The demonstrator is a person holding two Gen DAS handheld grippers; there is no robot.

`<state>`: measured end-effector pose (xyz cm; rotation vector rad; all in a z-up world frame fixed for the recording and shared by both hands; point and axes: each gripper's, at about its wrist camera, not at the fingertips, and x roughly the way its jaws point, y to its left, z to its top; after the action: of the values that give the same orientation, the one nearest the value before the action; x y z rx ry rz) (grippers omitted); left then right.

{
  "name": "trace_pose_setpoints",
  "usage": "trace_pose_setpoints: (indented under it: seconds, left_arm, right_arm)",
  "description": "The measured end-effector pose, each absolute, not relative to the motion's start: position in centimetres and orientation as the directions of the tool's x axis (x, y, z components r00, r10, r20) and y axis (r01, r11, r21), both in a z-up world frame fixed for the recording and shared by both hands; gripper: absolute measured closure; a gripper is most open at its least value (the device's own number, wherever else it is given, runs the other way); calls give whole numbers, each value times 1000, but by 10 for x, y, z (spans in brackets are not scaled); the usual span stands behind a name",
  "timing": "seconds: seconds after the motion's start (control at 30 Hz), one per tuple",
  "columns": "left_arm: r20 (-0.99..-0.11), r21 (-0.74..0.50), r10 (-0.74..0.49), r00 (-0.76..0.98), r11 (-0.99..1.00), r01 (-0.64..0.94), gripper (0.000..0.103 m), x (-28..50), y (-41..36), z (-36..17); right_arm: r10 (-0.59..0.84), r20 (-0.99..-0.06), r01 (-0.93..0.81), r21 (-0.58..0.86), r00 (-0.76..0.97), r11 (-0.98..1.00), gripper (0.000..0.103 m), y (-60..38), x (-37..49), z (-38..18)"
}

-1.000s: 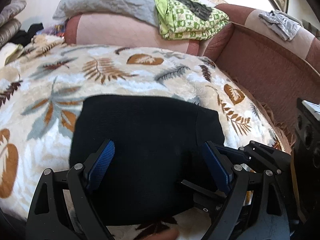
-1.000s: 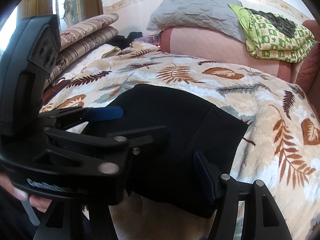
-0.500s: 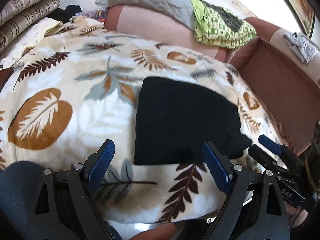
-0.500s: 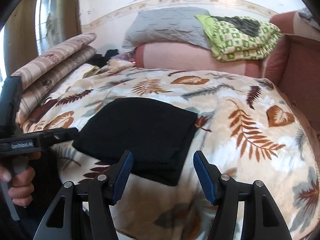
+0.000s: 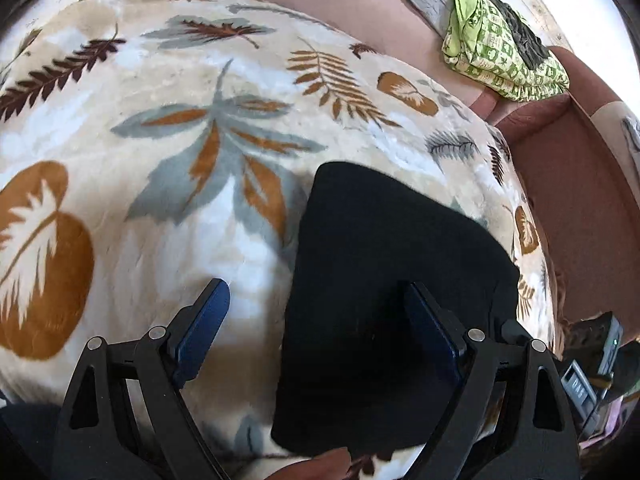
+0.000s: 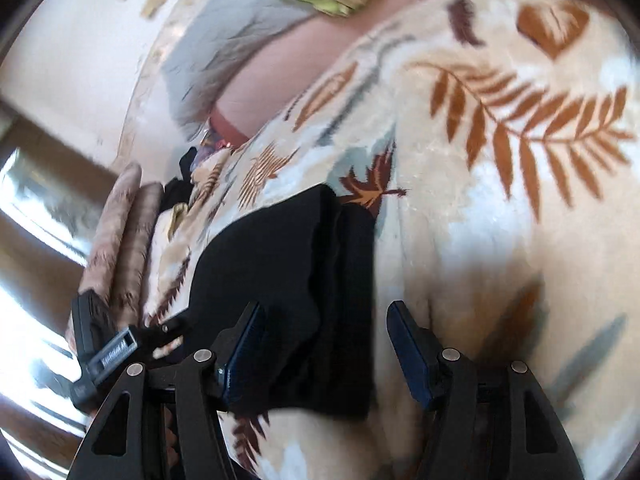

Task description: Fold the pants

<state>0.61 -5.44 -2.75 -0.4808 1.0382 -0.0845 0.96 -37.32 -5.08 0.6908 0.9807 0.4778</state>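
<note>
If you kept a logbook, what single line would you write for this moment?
pants: black, folded, flat on leaf-print blanket | left gripper: jaws open, empty | right gripper: jaws open, empty

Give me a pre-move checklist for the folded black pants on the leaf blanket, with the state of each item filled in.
1. Left gripper open and empty: ok, jaws spread, nothing between them.
2. Right gripper open and empty: ok, jaws spread, though the view is blurred.
3. Black pants folded into a compact rectangle: ok.
4. Pants fully supported on the leaf blanket: ok, lying flat near its front edge.
5. Fold edges aligned: not ok, the right wrist view shows one layer stepped out past the upper one.
6. Layers underneath free of wrinkles: cannot tell, hidden.
</note>
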Motion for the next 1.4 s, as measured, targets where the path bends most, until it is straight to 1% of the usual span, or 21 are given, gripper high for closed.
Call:
trace_pose_setpoints:
  seconds: [0.03, 0.07, 0.13, 0.23, 0.3, 0.43, 0.47, 0.5, 0.53, 0.57, 0.63, 0.67, 0.73, 0.8, 0.93, 1.1, 1.2, 1.27, 1.3, 1.33, 1.4]
  left_arm:
    - [-801, -430, -299, 519, 890, -151, 14, 6, -56, -29]
    - [-794, -438, -301, 527, 885, -155, 14, 4, -55, -30]
    - [-783, -448, -309, 540, 882, -145, 14, 1, -54, -30]
    - [-772, -457, -329, 544, 882, -116, 14, -1, -55, -31]
    - [-759, -485, -353, 547, 867, -113, 12, 0, -51, -33]
    - [-762, -488, -359, 538, 865, -114, 12, 5, -51, -33]
    - [-762, -482, -351, 544, 869, -114, 12, 5, -52, -32]
    - [-761, -465, -332, 557, 878, -112, 19, 4, -53, -29]
    - [-754, -455, -323, 572, 885, -101, 38, 3, -54, -27]
    - [-735, -472, -355, 577, 879, -60, 48, 3, -57, -25]
    - [-738, -446, -341, 582, 894, -42, 54, 2, -62, -23]
    - [-741, -436, -335, 582, 899, -37, 56, 2, -62, -23]
    - [-727, -455, -351, 590, 890, -32, 70, 1, -59, -21]
    - [-711, -468, -361, 604, 884, -22, 74, 0, -57, -14]
    - [-685, -432, -345, 642, 902, 23, 75, 15, -63, 5]
    - [-671, -424, -369, 643, 902, 76, 75, 65, -70, 18]
    - [-712, -424, -371, 596, 904, 56, 72, 93, -74, -9]
    - [-746, -406, -341, 572, 914, 16, 67, 96, -75, -29]
    - [-732, -417, -344, 589, 909, 13, 66, 93, -75, -29]
    - [-725, -417, -343, 597, 909, 17, 65, 92, -75, -25]
    - [-718, -396, -320, 618, 918, 17, 65, 87, -75, -18]
  right_arm:
    - [672, -566, -62, 741, 479, 669, 41, -372, 14, -51]
    - [695, -551, -67, 759, 462, 647, 36, -369, 19, -51]
    - [692, -568, -79, 745, 445, 662, 36, -362, 23, -50]
    - [688, -576, -102, 729, 442, 676, 37, -362, 22, -49]
    - [680, -580, -89, 728, 449, 679, 43, -365, 21, -52]
    - [657, -593, -100, 702, 465, 705, 43, -362, 18, -53]
    - [653, -595, -105, 697, 469, 710, 40, -361, 19, -52]
    - [658, -585, -117, 698, 474, 706, 40, -360, 18, -51]
    - [660, -582, -126, 698, 474, 705, 40, -359, 18, -51]
    - [663, -579, -134, 696, 475, 705, 40, -359, 17, -50]
    - [664, -576, -132, 700, 476, 702, 44, -361, 18, -51]
    - [660, -581, -127, 698, 476, 705, 48, -362, 18, -52]
    - [661, -582, -112, 705, 473, 701, 54, -365, 18, -52]
    - [660, -578, -127, 699, 480, 704, 64, -367, 18, -45]
    - [676, -543, -195, 690, 498, 697, 68, -367, 27, -23]
    - [683, -534, -196, 698, 499, 689, 68, -377, 69, -13]
    - [678, -560, -155, 706, 475, 691, 66, -384, 98, -26]
    - [667, -598, -65, 721, 444, 690, 63, -388, 109, -49]
    - [670, -600, -37, 732, 437, 680, 63, -390, 111, -57]
    - [670, -582, -28, 745, 461, 667, 63, -393, 109, -57]
    - [642, -570, -39, 731, 513, 681, 63, -397, 104, -45]
